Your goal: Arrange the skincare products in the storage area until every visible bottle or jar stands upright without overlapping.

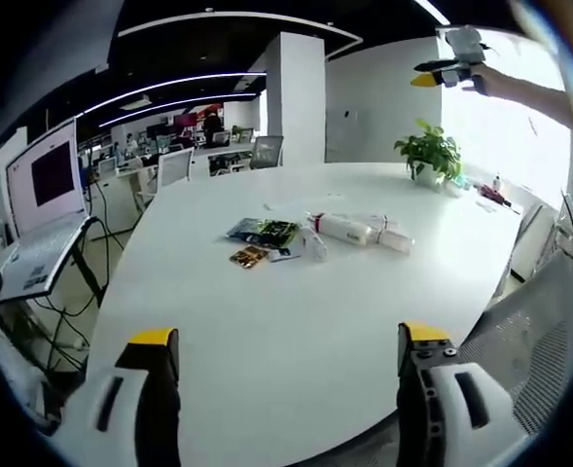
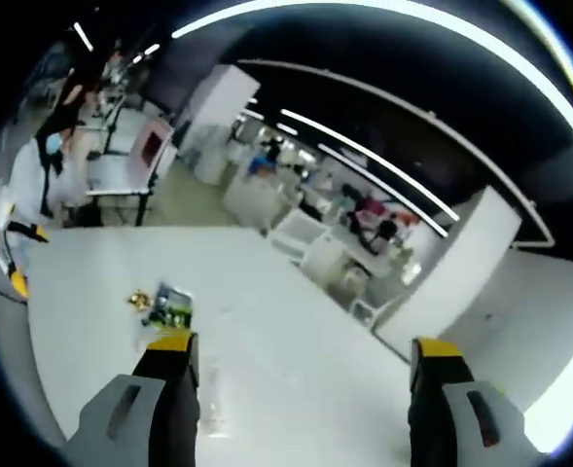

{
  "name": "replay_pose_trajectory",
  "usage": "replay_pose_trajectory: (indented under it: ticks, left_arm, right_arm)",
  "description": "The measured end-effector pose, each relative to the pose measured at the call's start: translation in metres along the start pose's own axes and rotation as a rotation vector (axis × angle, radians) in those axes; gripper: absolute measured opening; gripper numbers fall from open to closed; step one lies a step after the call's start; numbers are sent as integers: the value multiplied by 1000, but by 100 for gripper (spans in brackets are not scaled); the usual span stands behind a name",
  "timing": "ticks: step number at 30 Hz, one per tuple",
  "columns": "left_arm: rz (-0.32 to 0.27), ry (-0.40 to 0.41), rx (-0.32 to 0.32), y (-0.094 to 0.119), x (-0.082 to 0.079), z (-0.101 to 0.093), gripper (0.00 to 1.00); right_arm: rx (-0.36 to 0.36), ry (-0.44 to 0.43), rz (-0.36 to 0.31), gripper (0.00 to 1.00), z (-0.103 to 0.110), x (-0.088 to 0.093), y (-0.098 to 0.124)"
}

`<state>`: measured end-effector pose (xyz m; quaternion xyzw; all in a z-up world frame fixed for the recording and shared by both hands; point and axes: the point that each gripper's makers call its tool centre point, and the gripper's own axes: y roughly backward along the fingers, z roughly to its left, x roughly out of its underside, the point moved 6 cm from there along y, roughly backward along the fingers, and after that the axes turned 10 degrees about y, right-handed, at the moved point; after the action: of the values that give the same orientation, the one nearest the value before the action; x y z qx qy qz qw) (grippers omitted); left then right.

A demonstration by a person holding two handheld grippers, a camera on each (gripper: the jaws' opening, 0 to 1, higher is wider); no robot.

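The left gripper (image 1: 286, 350) hovers with jaws spread wide and empty over the near edge of the broad white oval table (image 1: 296, 311), bare tabletop stretching ahead of it. Mid-table, white plastic skincare bottles (image 1: 349, 230) lie on their sides, long axes across the table, just right of flat green and brown sachets (image 1: 263, 233). Beyond them a green potted plant (image 1: 429, 156) stands at the far edge, while the right gripper (image 2: 305, 355), jaws also parted and empty, hangs high above the table.

Left gripper (image 1: 288, 352), jaws apart, faces white bottles (image 1: 359, 232) lying flat beside packets (image 1: 262, 232) on the table (image 1: 296, 311).
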<state>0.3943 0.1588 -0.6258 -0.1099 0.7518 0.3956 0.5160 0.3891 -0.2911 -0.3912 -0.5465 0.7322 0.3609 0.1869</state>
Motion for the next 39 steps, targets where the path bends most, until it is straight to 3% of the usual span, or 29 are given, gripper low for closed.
replay_pose_trajectory:
  ticks: [6, 18, 30, 39]
  left_arm:
    - [6, -3, -7, 0, 1, 1, 88]
    - [39, -15, -10, -4, 4, 1, 88]
    - [72, -11, -6, -9, 6, 3, 88]
    - [92, -9, -14, -11, 9, 5, 86]
  right_arm:
    - [-31, 8, 53, 90, 2, 22, -12]
    - [-119, -146, 99, 88, 70, 80, -21]
    - [-194, -216, 145, 87, 112, 109, -48]
    - [-282, -216, 222, 76, 134, 139, -75]
